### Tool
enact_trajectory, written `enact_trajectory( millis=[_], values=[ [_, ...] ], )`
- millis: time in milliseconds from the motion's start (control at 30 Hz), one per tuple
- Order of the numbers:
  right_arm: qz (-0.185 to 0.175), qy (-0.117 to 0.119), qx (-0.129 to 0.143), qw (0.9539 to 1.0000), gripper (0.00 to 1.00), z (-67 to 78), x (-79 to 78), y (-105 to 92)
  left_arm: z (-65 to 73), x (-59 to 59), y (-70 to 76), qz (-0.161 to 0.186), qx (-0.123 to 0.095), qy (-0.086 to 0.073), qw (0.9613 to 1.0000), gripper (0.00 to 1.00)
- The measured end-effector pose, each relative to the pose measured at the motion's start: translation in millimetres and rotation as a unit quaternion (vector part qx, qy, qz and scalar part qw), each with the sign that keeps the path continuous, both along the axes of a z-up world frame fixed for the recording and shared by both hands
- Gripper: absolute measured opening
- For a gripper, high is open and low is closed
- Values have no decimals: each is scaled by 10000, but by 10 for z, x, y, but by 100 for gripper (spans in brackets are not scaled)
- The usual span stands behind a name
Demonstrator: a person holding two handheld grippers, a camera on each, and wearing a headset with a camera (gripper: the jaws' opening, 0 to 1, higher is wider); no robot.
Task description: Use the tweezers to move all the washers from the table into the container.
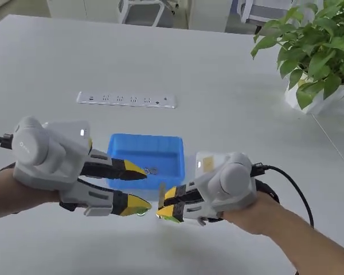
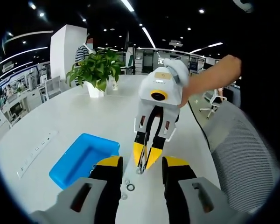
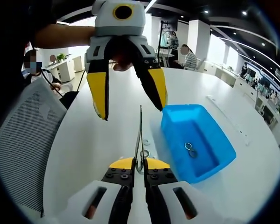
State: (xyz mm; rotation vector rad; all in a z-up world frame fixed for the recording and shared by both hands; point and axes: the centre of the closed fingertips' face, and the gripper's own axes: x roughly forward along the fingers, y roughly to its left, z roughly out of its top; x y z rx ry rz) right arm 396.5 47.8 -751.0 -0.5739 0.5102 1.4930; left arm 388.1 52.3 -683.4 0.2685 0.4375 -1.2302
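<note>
Clamping tight on the tweezers (image 3: 139,130), the right gripper (image 3: 138,164) has both jaws pinched together on the thin metal tool, which sticks out toward 12 o'clock in the right gripper view. Loose washers (image 3: 144,153) lie on the white table (image 1: 218,86) just beside the tweezers, at about 1 o'clock from the jaw tips. Whether the tool touches one, I cannot tell. Over at 3 o'clock in that same view sits the blue container (image 3: 186,123), and a pair of rings (image 3: 190,149) lies side by side on its floor.

Coming in from 12 o'clock there is the left gripper (image 3: 132,109), jaws spread wide with nothing between them, its yellow tips above the table on either side of the tweezers' far end. In the left gripper view a few washers lie on the table at 6 o'clock, between its own parted jaws, right by the tweezers' point.

Up in the head view the two grippers meet nose to nose at 6 o'clock, with the container just beyond them. A white power strip (image 1: 126,99) lies farther back at 11 o'clock, and a potted plant (image 1: 315,51) stands at 2 o'clock.
</note>
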Motion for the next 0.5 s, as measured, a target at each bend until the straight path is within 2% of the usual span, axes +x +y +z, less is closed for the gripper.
enact_trajectory(
  millis=[100,367,500],
  values=[
    [-11,-27,30,10000,8,68,16,-1,33,-14,32,140,-129,7,9998,43],
    [1,-10,106,9999,8,206,19,-8,67,-36,80,380,-241,55,9990,52],
    [28,-4,114,9999,8,255,16,-5,96,-50,101,457,-309,-2,9985,54]
  ],
)
